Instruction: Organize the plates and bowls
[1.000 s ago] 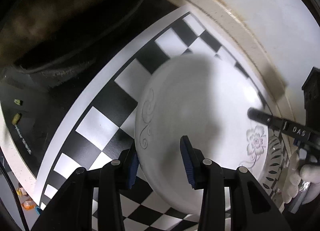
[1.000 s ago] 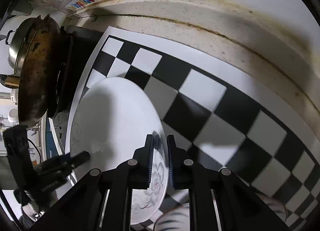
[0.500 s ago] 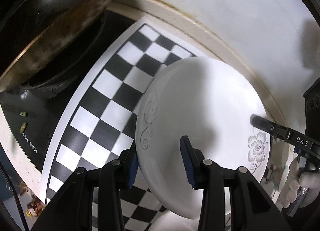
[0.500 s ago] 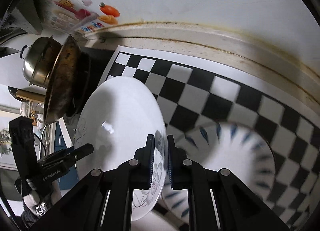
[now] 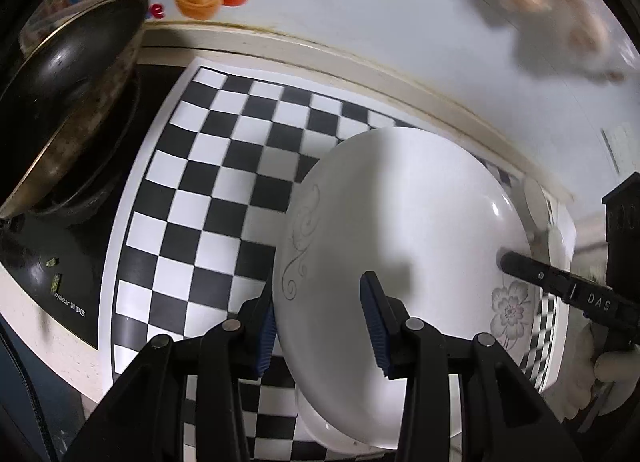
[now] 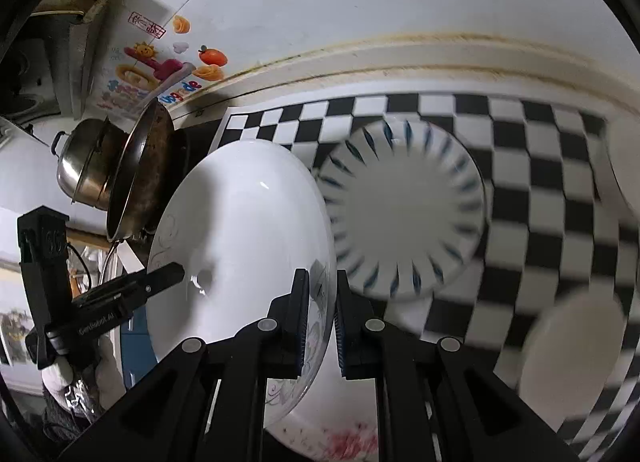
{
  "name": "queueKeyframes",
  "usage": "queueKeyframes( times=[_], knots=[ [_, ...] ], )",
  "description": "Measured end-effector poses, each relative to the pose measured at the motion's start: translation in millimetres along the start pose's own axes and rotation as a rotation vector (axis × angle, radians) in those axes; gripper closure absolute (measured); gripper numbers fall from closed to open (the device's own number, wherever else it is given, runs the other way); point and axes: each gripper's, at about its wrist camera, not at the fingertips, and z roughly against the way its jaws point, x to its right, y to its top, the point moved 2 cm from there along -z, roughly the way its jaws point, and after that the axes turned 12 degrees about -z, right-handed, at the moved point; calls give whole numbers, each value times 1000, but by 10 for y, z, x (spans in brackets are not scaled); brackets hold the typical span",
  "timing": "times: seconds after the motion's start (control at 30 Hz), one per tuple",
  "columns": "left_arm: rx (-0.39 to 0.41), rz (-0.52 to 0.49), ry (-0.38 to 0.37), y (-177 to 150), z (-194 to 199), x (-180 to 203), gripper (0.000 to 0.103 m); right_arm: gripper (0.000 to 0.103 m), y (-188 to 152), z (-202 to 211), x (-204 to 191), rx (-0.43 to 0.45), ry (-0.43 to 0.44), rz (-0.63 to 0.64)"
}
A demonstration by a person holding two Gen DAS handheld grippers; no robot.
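A white plate (image 5: 400, 202) with grey flower and scroll marks hangs tilted above the checkered mat (image 5: 208, 182), held from two sides. My left gripper (image 5: 317, 294) is shut on its near rim, one blue pad outside and one inside. The right gripper's finger (image 5: 520, 262) grips the far rim by the flower. In the right wrist view, my right gripper (image 6: 322, 282) pinches the same white plate (image 6: 240, 214) at its edge, and the left gripper (image 6: 160, 280) holds the opposite side. A blue-striped plate (image 6: 404, 206) lies on the mat behind.
A dark wok (image 5: 68, 102) leans on the black stove at the left, with a steel pot (image 6: 84, 166) behind it. A red-flowered dish (image 6: 340, 442) lies under the held plate. Blurred white round dishes (image 6: 572, 346) sit at the right. The stickered wall (image 5: 360, 2) closes the back.
Both grippers have risen with the white plate, lifting it off the mat. The blue-striped plate and more of the mat and wall have come into view.
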Motion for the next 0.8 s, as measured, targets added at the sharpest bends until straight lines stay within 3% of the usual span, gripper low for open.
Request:
queueKeyframes(
  times=[0.43,0.6,0.8],
  knots=[
    [-97,-126,-32,-574,-238,189,67,89,-1170,-31,441,15,-11,-144],
    [-145,-148,-26,-753,-417,227,67,89,-1448,-195,606,-3,-37,-185],
    [-199,-161,-11,-878,-655,265,67,89,-1533,-360,723,4,-84,-205]
  ],
)
